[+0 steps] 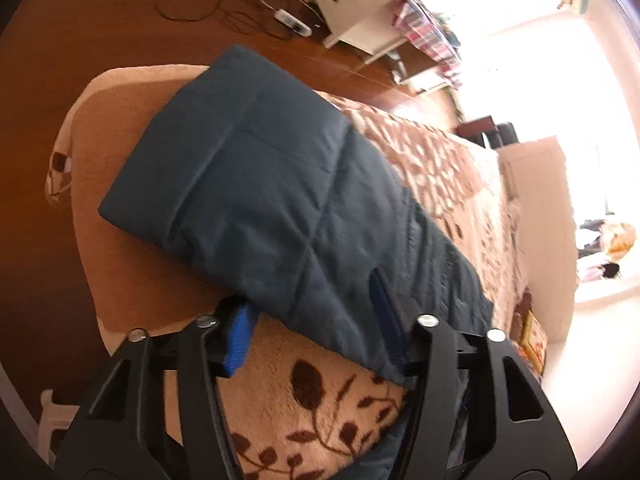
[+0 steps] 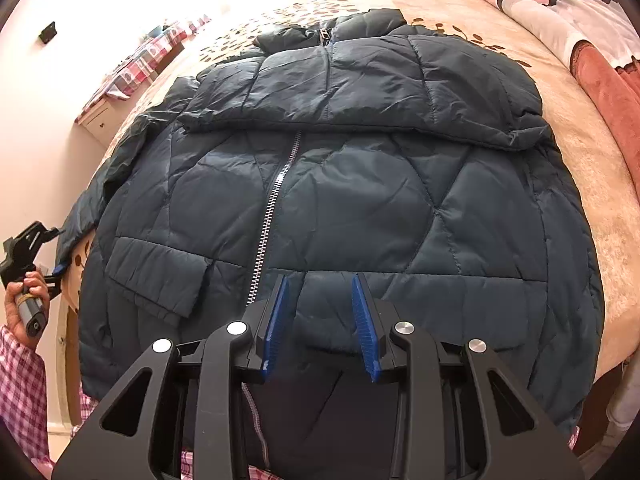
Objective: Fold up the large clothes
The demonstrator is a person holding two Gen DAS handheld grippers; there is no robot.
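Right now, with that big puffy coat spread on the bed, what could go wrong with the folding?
1. The left gripper straddles a thick sleeve near the bed edge; the padding may slip out, or the sleeve may slide off.
2. The right gripper hovers open over the jacket hem beside the zipper; it could snag the teeth.

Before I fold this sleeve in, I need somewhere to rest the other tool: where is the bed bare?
Bare blanket runs along the jacket on its right side, out to the red bedding. More lies beyond the collar toward the pillows. At the near edge the jacket covers the bed fully, and the sleeve crowds the left corner.
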